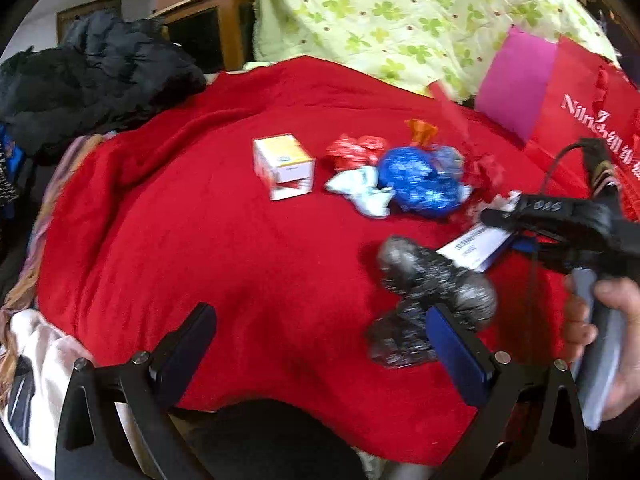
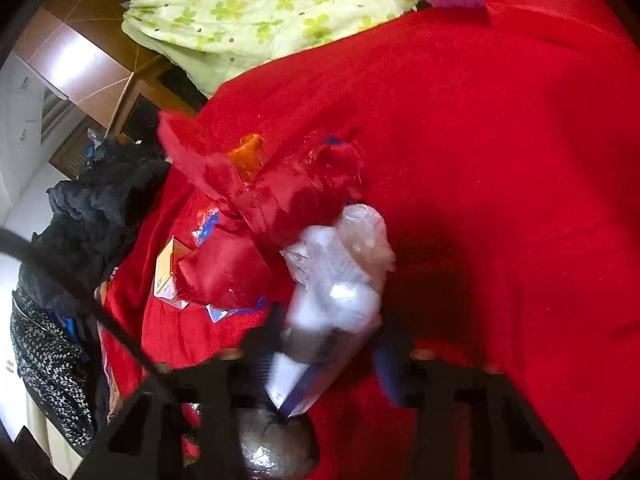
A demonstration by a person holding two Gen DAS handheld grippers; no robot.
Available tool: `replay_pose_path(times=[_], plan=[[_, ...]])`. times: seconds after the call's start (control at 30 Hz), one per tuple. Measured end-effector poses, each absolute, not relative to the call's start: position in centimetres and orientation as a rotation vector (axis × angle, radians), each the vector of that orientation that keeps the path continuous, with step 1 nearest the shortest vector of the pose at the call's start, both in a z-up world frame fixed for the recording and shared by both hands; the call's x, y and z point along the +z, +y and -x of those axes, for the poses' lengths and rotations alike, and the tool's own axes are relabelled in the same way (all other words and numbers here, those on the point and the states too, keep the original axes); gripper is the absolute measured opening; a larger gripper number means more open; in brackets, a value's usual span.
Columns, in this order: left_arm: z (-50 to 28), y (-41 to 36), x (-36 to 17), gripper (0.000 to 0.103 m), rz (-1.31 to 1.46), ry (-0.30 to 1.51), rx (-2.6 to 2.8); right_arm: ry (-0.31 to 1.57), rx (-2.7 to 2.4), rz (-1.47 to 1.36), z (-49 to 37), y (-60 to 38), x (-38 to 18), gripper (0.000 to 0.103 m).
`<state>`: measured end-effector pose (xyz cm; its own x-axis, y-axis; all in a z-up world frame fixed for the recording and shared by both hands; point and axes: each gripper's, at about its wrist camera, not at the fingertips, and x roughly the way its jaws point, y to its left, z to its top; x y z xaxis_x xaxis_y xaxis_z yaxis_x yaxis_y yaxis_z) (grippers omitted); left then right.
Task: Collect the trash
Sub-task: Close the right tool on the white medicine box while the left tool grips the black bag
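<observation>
Trash lies on a red blanket (image 1: 200,240): a white and orange box (image 1: 284,166), a red wrapper (image 1: 352,150), a blue foil wrapper (image 1: 420,180), a white wrapper (image 1: 364,192) and an orange scrap (image 1: 420,130). A crumpled black and silver bag (image 1: 432,292) lies against the right finger of my left gripper (image 1: 324,344), which is open with nothing between its fingers. My right gripper (image 2: 326,360), held by a hand (image 1: 616,320), is shut on a white plastic packet (image 2: 332,300). That packet (image 1: 476,246) also shows in the left wrist view, blurred.
A red gift bag (image 1: 580,120) with white lettering and a pink sheet (image 1: 516,80) stand at the far right. A green clover-print cloth (image 1: 400,12) lies behind the blanket. Dark clothing (image 1: 92,80) is piled at the left. A black cable (image 2: 80,292) crosses the right wrist view.
</observation>
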<state>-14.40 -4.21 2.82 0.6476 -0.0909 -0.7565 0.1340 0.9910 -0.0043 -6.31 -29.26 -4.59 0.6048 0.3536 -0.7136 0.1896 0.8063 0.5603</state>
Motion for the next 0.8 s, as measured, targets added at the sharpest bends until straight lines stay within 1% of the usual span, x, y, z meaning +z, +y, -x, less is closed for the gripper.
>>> replay_pose_path(times=[0.07, 0.23, 0.47, 0.53, 0.57, 0.6, 0.63, 0.7, 0.8], plan=[[13.9, -4.9, 2.6, 0.103, -0.036, 0.872, -0.170, 0.912, 0.121, -0.652, 6.5, -29.4, -4.5, 0.039], [12.1, -7.3, 1.6, 0.103, 0.013, 0.931, -0.254, 0.852, 0.137, -0.617, 8.7, -30.4, -3.4, 0.039], [9.1, -10.9, -1.2, 0.103, 0.074, 1.004, -0.298, 0.669, 0.073, -0.499, 13.6, -33.0, 1.7, 0.037], [8.3, -11.7, -2.6, 0.091, 0.109, 1.049, -0.317, 0.623, 0.062, -0.468, 14.6, -33.7, 3.1, 0.036], [7.8, -11.9, -3.4, 0.074, 0.124, 1.080, -0.321, 0.615, 0.062, -0.465, 14.9, -34.2, 3.2, 0.034], [7.5, -12.0, -4.3, 0.068, 0.144, 1.117, -0.326, 0.616, 0.060, -0.471, 15.0, -34.5, 3.2, 0.033], [7.6, -12.1, -4.7, 0.068, 0.153, 1.116, -0.319, 0.619, 0.060, -0.479, 15.3, -35.0, 3.0, 0.033], [8.1, -12.2, -4.4, 0.059, 0.138, 1.083, -0.318, 0.651, 0.063, -0.512, 15.2, -35.6, 2.2, 0.034], [8.5, -11.8, -3.9, 0.053, 0.131, 1.066, -0.334, 0.693, 0.119, -0.555, 15.8, -36.3, 0.8, 0.037]])
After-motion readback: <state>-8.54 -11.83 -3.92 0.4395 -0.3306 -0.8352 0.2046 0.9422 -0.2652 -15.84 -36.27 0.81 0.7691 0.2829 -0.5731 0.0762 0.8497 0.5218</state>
